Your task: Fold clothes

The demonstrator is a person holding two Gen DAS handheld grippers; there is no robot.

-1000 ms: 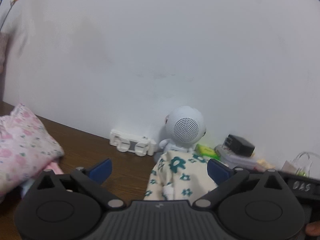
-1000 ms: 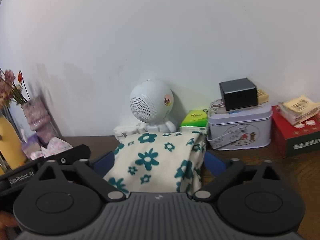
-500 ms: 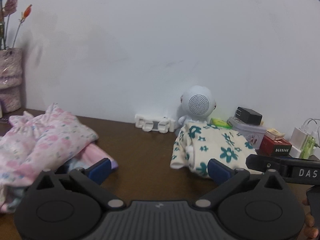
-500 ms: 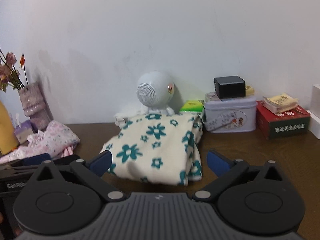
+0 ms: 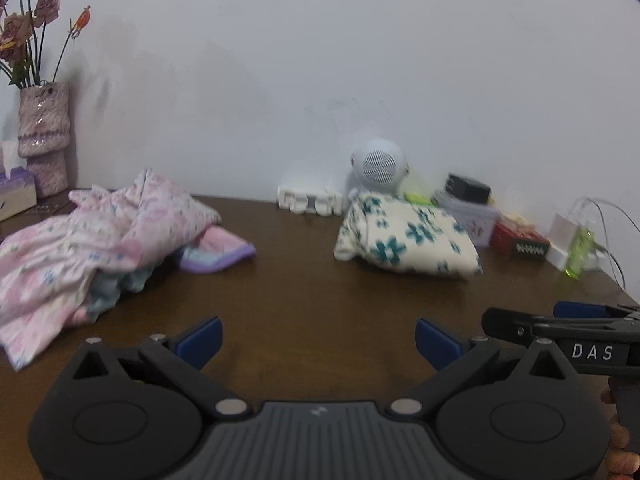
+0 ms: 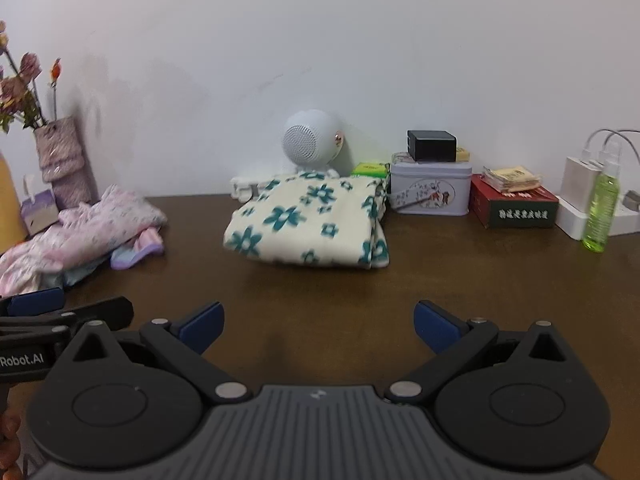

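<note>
Cream garment with teal flowers (image 6: 308,224) lies folded at far middle of brown wooden table (image 6: 460,280), beside white round speaker (image 6: 310,142).

Crumpled pink floral clothes (image 5: 92,236) heaped at far left, unfolded.

Left gripper (image 5: 318,340) and right gripper (image 6: 318,322): fingers wide apart, holding nothing, over bare near table.

Judgement: next garment from pink heap; pinch one layer at edge, spread flat.

Pale tin (image 6: 430,192): lid on, contents hidden. Mauve vase (image 6: 66,164): dried flowers inside.

White letters "DAS" stand on the right claw (image 5: 580,322), seen just right of the left claw (image 5: 318,340). "Robot.AI" stands on the left claw's body beside the right claw. The print on the red box (image 6: 516,208) is unreadable.
</note>
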